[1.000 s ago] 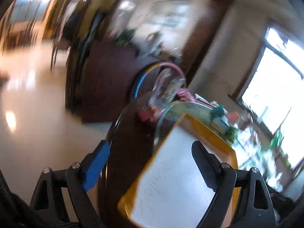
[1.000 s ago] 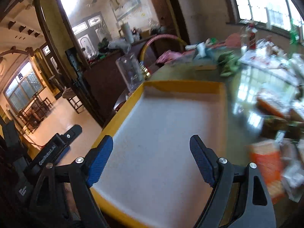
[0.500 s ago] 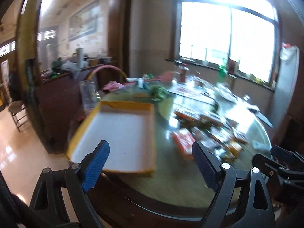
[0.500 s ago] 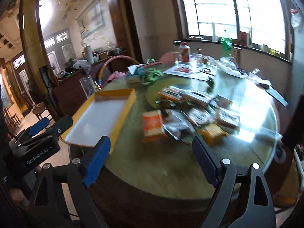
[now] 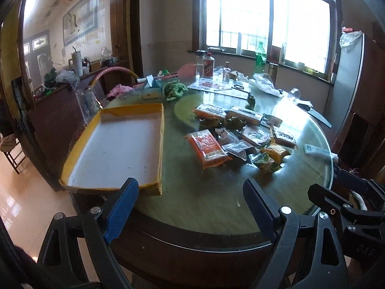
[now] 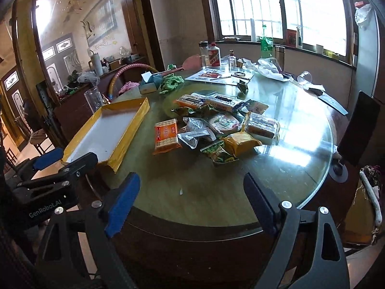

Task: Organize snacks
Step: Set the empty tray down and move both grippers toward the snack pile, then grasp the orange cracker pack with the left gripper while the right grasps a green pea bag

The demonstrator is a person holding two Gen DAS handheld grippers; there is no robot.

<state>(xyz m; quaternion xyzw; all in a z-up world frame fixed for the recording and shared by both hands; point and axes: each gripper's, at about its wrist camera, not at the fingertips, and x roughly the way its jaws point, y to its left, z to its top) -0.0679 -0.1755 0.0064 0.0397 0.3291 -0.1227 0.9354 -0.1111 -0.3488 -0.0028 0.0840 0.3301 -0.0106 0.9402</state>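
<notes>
Both tools point(image 5: 190, 207) point(image 6: 192, 202) agape, at table point(image 6: 216, 192) near edge.

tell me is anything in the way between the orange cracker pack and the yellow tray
Nothing visible. Only bare glass tabletop lies between the orange cracker pack and the yellow tray; the other snacks sit on the pack's far side.

snack pile point(image 6: 216, 125): packets overlap, lower ones partly covered, print too small to read. tray point(image 5: 115, 149) near corner hidden behind left gripper point(image 5: 190, 207) finger. table point(image 6: 276, 173) near rim masked by right gripper point(image 6: 192, 200).
</notes>
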